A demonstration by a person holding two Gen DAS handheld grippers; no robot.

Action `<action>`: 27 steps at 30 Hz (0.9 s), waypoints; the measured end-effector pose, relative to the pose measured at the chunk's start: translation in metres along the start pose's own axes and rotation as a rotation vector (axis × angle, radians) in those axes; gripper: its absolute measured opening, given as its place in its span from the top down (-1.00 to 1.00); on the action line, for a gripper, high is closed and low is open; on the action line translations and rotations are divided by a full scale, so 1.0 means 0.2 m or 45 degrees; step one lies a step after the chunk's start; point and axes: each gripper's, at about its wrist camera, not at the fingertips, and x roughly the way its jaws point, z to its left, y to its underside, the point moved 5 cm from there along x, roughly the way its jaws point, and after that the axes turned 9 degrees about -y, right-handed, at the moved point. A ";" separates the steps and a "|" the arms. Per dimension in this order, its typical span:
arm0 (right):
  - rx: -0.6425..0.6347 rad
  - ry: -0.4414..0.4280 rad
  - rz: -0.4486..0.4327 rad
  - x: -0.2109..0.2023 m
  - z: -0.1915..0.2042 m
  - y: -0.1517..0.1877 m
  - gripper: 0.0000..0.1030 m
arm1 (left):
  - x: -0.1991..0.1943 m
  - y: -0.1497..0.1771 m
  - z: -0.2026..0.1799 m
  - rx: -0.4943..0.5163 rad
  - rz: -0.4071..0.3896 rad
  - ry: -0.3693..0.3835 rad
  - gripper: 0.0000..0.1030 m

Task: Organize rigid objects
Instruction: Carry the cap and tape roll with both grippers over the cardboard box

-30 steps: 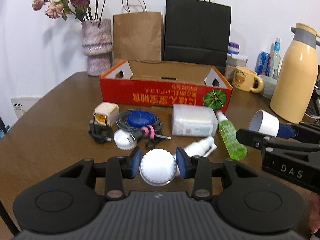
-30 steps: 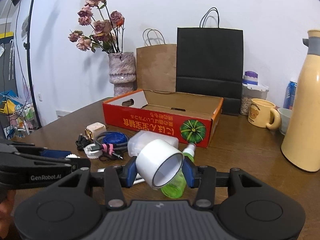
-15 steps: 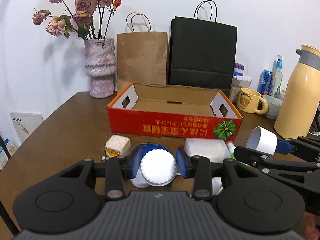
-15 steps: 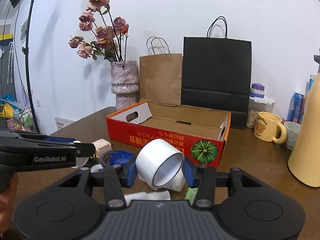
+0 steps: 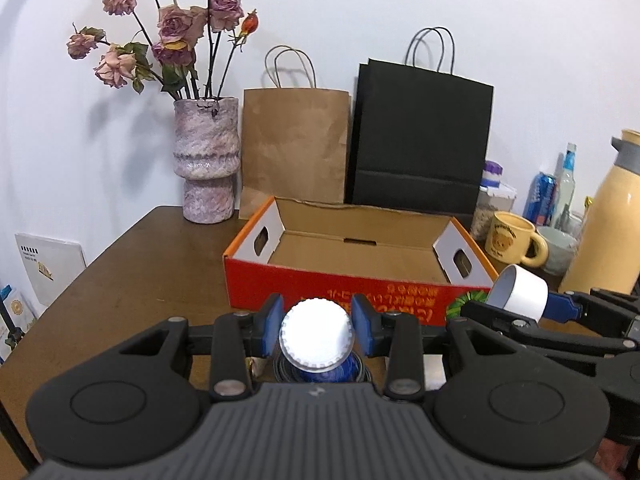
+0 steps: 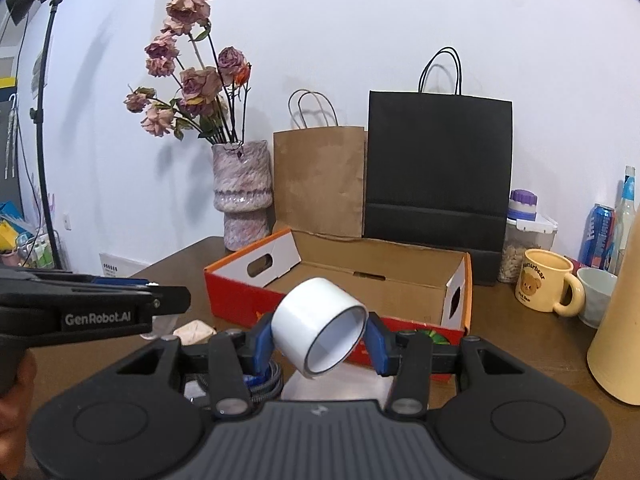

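My left gripper (image 5: 318, 322) is shut on a round white ribbed lid (image 5: 316, 338) and holds it above the table, just before the front wall of the open red cardboard box (image 5: 352, 290). My right gripper (image 6: 320, 338) is shut on a white tape roll (image 6: 320, 330), also raised near the box's (image 6: 240, 292) front right corner. The tape roll (image 5: 518, 294) and the right gripper show at the right of the left wrist view. The left gripper's side shows at the left of the right wrist view (image 6: 92, 312). The box interior looks empty.
A vase of dried roses (image 5: 206, 164), a brown paper bag (image 5: 294, 148) and a black bag (image 5: 420, 140) stand behind the box. A yellow mug (image 5: 512, 244), bowl, cans and a cream thermos (image 5: 612, 224) stand at right. Cables and a blue disc (image 5: 328, 368) lie under the grippers.
Both grippers have risen and moved forward toward the red box, each still holding its object. The items on the table have dropped out of sight below the grippers.
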 end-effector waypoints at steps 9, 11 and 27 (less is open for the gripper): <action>0.004 0.036 -0.029 0.11 -0.04 -0.09 0.11 | 0.11 -0.10 0.01 -0.052 -0.042 -0.009 0.25; 0.006 0.042 -0.037 0.14 -0.05 -0.11 0.10 | 0.13 -0.12 0.01 -0.064 -0.052 -0.014 0.25; 0.068 0.048 -0.018 0.39 -0.20 -0.21 0.10 | 0.40 -0.23 -0.03 -0.095 -0.034 -0.046 0.25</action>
